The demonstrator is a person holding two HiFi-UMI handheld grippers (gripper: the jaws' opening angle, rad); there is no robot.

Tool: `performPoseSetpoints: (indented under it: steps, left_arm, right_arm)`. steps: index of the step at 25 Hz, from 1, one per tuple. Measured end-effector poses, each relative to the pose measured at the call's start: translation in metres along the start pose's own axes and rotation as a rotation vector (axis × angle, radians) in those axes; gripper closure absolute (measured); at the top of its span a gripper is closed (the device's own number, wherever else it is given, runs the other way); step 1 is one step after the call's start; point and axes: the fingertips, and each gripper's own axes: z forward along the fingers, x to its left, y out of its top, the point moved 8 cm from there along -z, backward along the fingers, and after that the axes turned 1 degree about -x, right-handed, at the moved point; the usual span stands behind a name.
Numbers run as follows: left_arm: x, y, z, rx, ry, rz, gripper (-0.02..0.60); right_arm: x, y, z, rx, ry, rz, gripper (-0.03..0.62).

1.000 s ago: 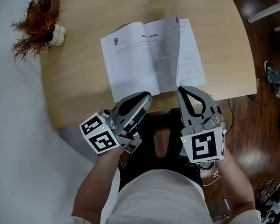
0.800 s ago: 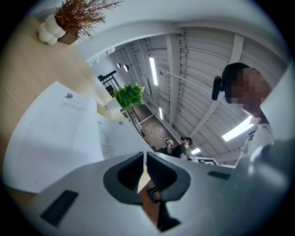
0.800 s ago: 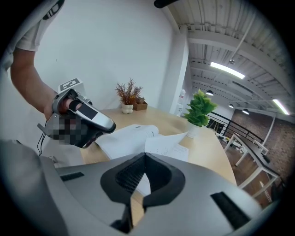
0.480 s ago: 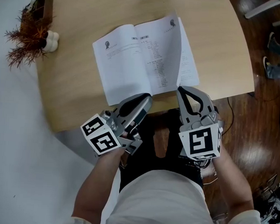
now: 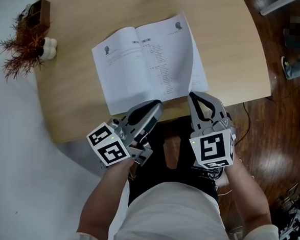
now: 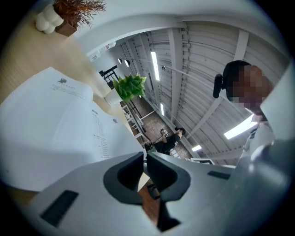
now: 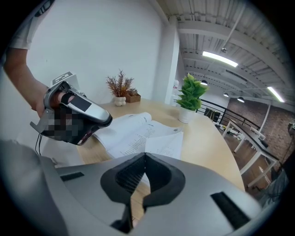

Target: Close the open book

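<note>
Head view: brown box point(image 5: 39, 9) at the upper left, on the tabletop point(image 5: 232, 45) corner, holds a dried reddish plant point(image 5: 16, 51) that spills over the edge. A small white figure point(image 5: 48, 48) stands just beside the box. Right gripper view: white pot point(image 7: 186, 114) at the tabletop's far side holds a green plant point(image 7: 191, 92).

Book point(image 5: 149, 60) lies open and face up on the tabletop, centre top of the head view, with its lower edge near the tabletop's near edge. The right-hand pages are fanned a bit, with one sheet edge sticking out at the right.

Left tongs point(image 5: 155, 103), lower centre, have their tip at the book's lower edge, about mid-width. Can't tell whether they touch the page. The left gripper view shows the pages filling the left half, just past the jaws. Jaws are clenched with nothing between them.

Right tongs point(image 5: 191, 96), right of centre, have their tip just beside the book's lower right corner, at the tabletop edge. In the right gripper view the book sits straight ahead above the jaws, apart from them. Jaws are clenched and empty.

Both tongs are side by side below the book, each held in a hand, with the marker cubes toward the bottom of the frame.
</note>
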Motion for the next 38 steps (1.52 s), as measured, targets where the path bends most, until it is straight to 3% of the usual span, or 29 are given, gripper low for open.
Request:
performPoseSetpoints:
  steps: [17,24,33,38]
  left_arm:
    - [0.002,-0.018,0.016,0.042,0.012,-0.009,0.581]
    - [-0.002,-0.026,0.024,0.058,0.008,-0.015,0.581]
    - [-0.003,-0.027,0.025,0.063,0.003,-0.012,0.581]
    - [-0.007,-0.024,0.026,0.057,0.008,-0.004,0.581]
  right_arm:
    - [-0.014,-0.034,0.007,0.057,-0.008,0.03,0.591]
    - [-0.023,-0.051,0.009,0.104,-0.022,0.118,0.591]
    - [-0.027,-0.06,0.011,0.118,-0.031,0.15,0.591]
    - [-0.04,-0.06,0.003,0.093,-0.009,0.251,0.591]
